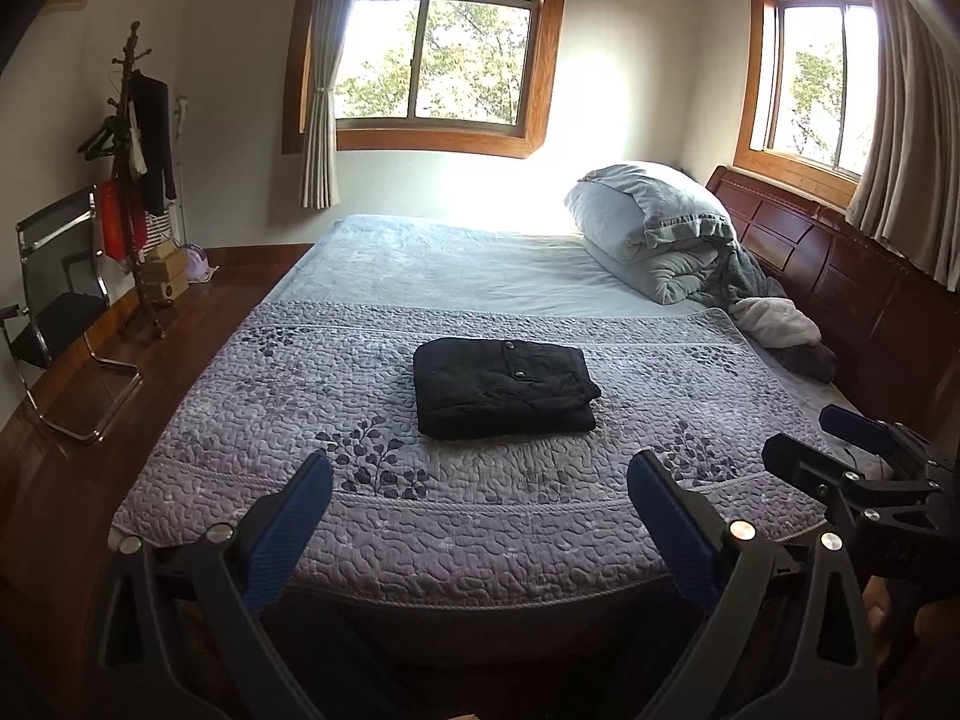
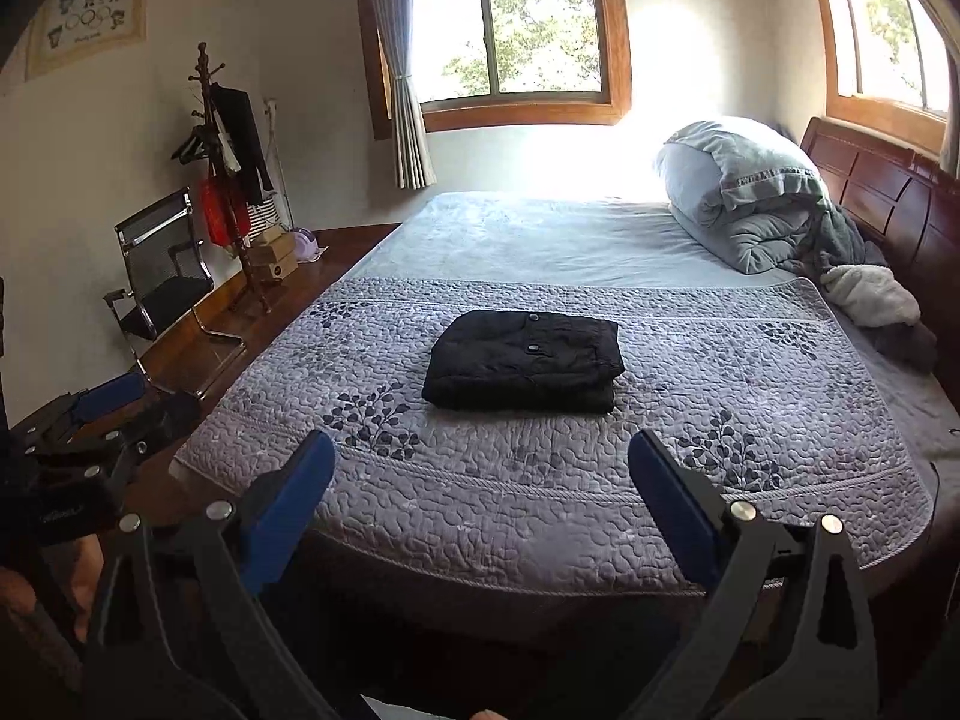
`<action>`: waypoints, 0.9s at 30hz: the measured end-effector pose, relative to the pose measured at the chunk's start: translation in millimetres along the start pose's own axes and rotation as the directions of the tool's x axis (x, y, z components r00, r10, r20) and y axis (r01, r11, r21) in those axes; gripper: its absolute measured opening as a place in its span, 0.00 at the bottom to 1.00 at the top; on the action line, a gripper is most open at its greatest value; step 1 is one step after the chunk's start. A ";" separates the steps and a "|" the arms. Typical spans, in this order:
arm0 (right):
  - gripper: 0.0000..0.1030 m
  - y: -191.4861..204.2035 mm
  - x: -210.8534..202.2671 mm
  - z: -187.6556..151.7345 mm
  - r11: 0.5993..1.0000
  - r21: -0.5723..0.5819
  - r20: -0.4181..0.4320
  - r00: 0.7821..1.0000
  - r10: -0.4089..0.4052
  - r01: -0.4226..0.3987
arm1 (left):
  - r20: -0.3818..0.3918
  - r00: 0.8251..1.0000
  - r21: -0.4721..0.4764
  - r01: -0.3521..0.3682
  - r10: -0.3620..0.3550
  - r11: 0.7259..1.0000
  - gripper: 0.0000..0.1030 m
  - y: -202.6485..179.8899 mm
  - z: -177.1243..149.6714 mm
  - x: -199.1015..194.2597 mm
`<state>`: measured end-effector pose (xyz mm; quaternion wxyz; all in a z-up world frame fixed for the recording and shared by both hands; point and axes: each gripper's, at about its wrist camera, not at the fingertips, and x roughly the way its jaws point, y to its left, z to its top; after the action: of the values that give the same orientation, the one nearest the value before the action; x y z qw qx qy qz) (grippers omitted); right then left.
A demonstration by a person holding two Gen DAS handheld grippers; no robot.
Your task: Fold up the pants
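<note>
Black quilted pants point(image 1: 505, 388), compact folded rectangle, centre of lilac quilted bedspread point(image 1: 252, 414). My left gripper point(image 1: 480, 516) and right gripper point(image 2: 480, 510): both spread wide, empty, near bed's foot. Folding looks finished; next, only check edges.

Home bedroom, bed point(image 1: 420, 276), pillow point(image 1: 648, 204), coat stand point(image 1: 135, 180)

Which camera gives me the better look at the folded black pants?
The right wrist view: the pants sit near centre, both snaps and stacked edges clear. The left wrist view shows the pants whole too, slightly more oblique.
</note>
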<state>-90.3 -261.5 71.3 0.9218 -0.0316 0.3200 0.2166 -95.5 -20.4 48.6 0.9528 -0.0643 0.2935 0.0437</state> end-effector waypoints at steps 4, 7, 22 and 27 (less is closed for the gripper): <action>0.95 1.0 -4.5 0.9 1.000 -0.010 0.007 1.000 -0.012 0.012 | 0.007 1.000 -0.003 0.001 -0.001 1.000 0.96 0.7 2.4 -2.7; 0.95 -0.4 -4.3 0.9 1.000 -0.007 0.005 1.000 -0.016 0.016 | 0.002 1.000 -0.004 0.006 -0.006 1.000 0.96 0.4 3.2 -2.1; 0.95 -7.3 4.3 4.9 1.000 -0.001 0.002 1.000 -0.006 0.006 | 0.011 1.000 -0.010 0.013 -0.013 1.000 0.96 -3.3 14.7 -4.4; 0.95 -7.8 7.4 3.1 1.000 0.003 -0.002 1.000 -0.005 0.005 | 0.000 1.000 0.007 -0.009 0.009 1.000 0.96 -4.6 14.5 0.4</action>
<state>-80.0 -265.2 68.7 0.9219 -0.0313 0.3214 0.2140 -86.6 -22.8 60.7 0.9528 -0.0598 0.2940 0.0469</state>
